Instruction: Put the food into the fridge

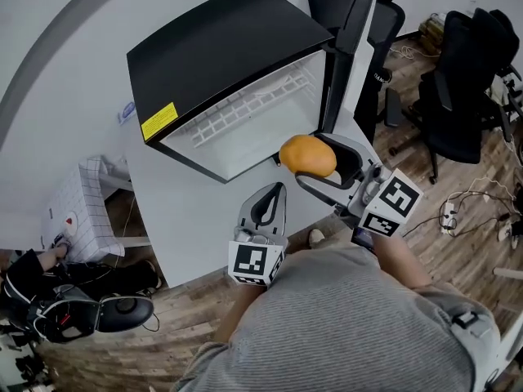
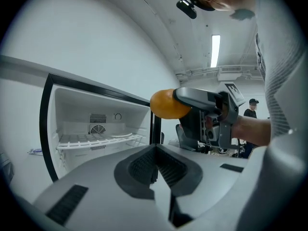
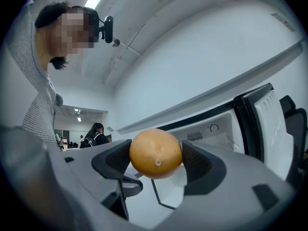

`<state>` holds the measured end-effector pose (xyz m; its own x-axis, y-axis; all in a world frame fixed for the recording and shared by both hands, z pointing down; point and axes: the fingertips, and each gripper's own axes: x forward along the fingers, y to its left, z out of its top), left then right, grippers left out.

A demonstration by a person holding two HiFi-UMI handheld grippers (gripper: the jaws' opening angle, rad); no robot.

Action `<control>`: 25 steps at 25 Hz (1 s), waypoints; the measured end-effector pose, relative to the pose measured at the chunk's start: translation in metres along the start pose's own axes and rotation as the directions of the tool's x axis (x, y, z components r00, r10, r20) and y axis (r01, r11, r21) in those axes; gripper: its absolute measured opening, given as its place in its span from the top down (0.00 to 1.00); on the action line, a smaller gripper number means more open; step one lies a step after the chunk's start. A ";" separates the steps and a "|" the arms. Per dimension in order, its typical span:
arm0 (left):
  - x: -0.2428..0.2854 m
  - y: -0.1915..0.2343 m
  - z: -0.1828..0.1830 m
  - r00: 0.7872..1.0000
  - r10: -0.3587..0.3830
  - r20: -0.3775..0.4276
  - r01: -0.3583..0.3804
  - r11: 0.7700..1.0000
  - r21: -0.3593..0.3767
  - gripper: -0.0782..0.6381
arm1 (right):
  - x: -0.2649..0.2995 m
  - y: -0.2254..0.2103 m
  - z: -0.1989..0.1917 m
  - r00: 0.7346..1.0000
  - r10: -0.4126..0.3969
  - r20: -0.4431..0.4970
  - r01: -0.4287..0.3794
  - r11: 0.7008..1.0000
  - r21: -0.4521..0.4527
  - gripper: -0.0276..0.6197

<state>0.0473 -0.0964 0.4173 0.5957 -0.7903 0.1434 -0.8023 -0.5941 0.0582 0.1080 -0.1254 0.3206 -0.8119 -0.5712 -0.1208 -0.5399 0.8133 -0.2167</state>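
My right gripper is shut on an orange, a round, dimpled fruit pressed between both pads. It hangs just in front of the open mini fridge, near the lower right corner of its opening. The fridge is black outside and white inside, with a white wire shelf and a fan grille on its back wall. Its door stands swung open to the right. My left gripper rests lower on the white table, jaws shut and empty. From the left gripper view the orange floats up right of the opening.
Black office chairs stand right of the table, with cables on the wooden floor. A white gridded box sits at the table's left. A person stands far off in the room behind.
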 end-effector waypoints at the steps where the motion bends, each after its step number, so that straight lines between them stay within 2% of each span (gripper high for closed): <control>1: 0.003 -0.004 0.000 1.000 0.006 -0.004 -0.006 1.000 -0.001 0.88 | -0.001 -0.003 0.000 1.000 0.013 -0.003 -0.013 1.000 0.001 0.44; 4: 0.012 -0.012 0.002 0.999 0.035 0.009 -0.035 0.999 -0.003 0.88 | -0.001 -0.011 0.000 0.998 0.054 -0.010 -0.054 0.998 0.010 0.44; 7: 0.014 -0.015 -0.005 0.998 0.053 -0.019 -0.053 0.999 -0.006 0.88 | 0.000 -0.017 0.000 0.996 0.085 -0.009 -0.085 0.996 0.018 0.44; 12: 0.014 -0.005 -0.006 0.995 0.103 -0.010 -0.103 0.995 -0.009 0.88 | 0.007 -0.020 -0.003 0.993 0.115 -0.011 -0.115 0.993 0.024 0.44; 18: 0.015 0.002 -0.003 0.993 0.115 0.011 -0.115 0.993 -0.022 0.88 | 0.012 -0.018 -0.006 0.992 0.120 -0.025 -0.120 0.992 0.026 0.44; 25: 0.015 0.003 -0.013 0.994 0.109 -0.005 -0.109 0.993 -0.037 0.88 | 0.015 -0.025 -0.010 0.995 0.091 -0.039 -0.091 0.996 0.011 0.44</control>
<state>0.0533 -0.1078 0.4322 0.5042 -0.8498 0.1534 -0.8635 -0.4982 0.0785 0.1073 -0.1527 0.3343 -0.8657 -0.4900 -0.1025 -0.4615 0.8605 -0.2159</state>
